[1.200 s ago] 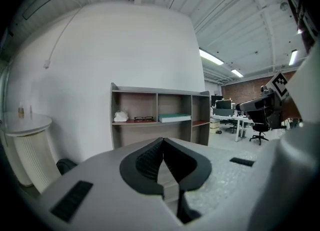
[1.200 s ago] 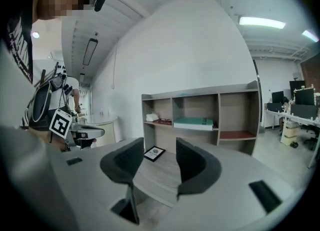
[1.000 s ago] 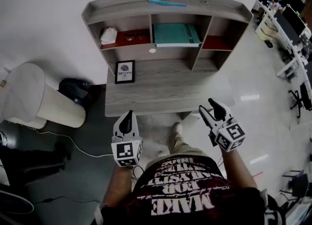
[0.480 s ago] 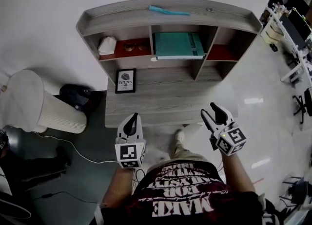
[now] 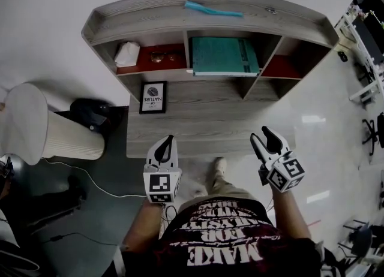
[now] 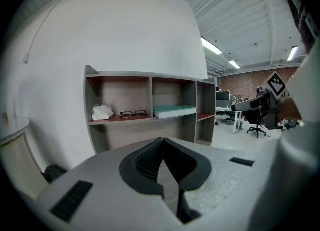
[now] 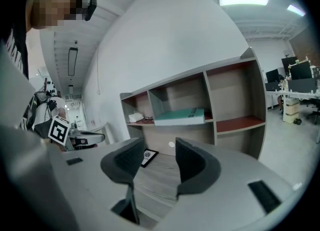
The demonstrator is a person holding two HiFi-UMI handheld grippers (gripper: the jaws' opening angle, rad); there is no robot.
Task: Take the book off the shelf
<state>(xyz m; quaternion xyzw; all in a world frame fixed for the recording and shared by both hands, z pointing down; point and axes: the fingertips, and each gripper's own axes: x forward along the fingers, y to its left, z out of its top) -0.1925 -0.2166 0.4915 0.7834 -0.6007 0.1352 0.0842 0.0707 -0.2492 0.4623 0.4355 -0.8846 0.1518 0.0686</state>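
Left gripper (image 5: pixel 169 140) is sitting closed on nothing, and right gripper (image 5: pixel 261 135) is hanging open and empty. The teal book (image 5: pixel 225 57) is lying flat in the shelf (image 5: pixel 150 15).

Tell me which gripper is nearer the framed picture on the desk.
Left. The left gripper hangs at the front edge of the desk, nearly in line with the framed picture; the right gripper is off toward the other end.
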